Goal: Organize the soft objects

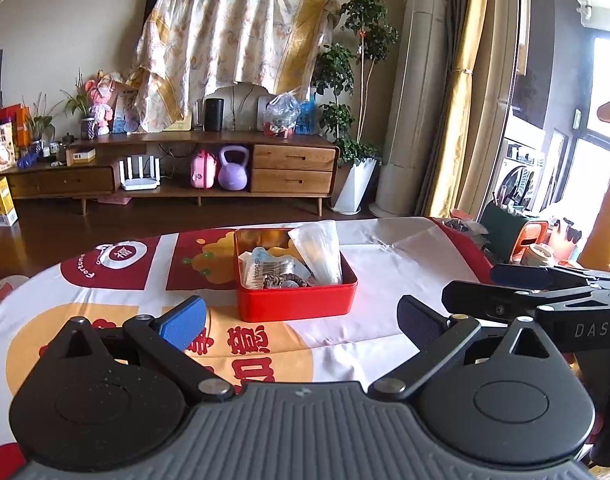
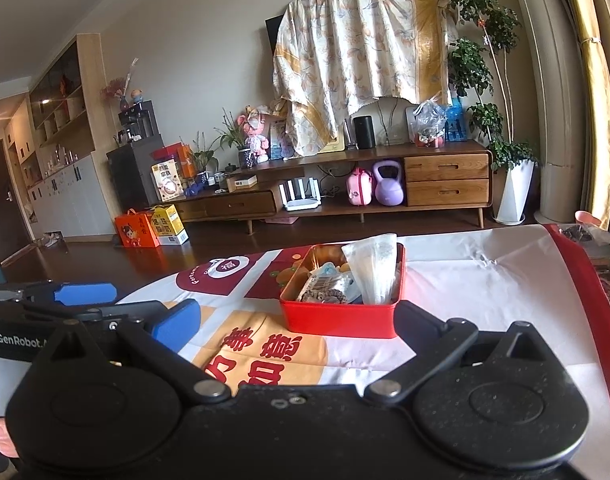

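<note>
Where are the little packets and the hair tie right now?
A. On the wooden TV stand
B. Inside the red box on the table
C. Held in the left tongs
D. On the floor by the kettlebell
B: the packets and the hair tie lie inside the red box on the table, while the left tongs and right tongs are open and hold nothing.

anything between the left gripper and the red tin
Nothing: only bare printed tablecloth lies between the left gripper and the red tin, in the left wrist view.
</note>
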The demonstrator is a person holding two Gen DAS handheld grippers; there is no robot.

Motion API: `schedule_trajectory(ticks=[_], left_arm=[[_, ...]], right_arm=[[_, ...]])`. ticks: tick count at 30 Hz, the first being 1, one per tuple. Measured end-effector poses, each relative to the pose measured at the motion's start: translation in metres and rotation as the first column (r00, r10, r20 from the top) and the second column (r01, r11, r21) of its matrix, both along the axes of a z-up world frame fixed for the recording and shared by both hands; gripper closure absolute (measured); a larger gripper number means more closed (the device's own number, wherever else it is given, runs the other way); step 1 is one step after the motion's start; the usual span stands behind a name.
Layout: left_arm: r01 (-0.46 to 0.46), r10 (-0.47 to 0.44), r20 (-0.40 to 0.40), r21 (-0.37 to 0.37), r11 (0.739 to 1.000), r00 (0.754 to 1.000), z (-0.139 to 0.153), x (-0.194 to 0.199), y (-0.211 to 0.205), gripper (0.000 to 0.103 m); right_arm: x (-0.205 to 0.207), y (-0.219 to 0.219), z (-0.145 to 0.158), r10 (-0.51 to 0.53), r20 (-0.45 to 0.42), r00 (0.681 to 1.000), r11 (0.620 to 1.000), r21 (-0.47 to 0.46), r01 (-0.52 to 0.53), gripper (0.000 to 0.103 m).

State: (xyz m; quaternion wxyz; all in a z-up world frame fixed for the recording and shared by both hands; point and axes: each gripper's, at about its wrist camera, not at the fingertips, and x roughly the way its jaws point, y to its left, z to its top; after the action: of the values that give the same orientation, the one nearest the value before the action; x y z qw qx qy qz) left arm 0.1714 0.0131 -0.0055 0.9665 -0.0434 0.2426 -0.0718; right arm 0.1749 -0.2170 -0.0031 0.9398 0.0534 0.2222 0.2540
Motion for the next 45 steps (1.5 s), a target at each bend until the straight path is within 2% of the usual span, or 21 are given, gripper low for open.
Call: schedule_trajectory(ticks=[18, 45], left_arm=[[0.001, -0.001, 0.0, -0.017, 1.0, 1.0, 0.0029, -0.0033, -0.0003, 0.001], [-0.01, 0.01, 0.011, 0.0, 1.0, 1.0, 0.0016, -0.0089, 0.0037, 0.001]], right_arm=[[-0.0051, -0.0004, -0.0037, -0.004, -0.015, 1.0, 1.0, 0.006, 0.004, 0.0], [-0.0069, -0.0007, -0.0047, -0.007, -0.016, 1.0, 1.0, 0.006, 0.007, 0.0]])
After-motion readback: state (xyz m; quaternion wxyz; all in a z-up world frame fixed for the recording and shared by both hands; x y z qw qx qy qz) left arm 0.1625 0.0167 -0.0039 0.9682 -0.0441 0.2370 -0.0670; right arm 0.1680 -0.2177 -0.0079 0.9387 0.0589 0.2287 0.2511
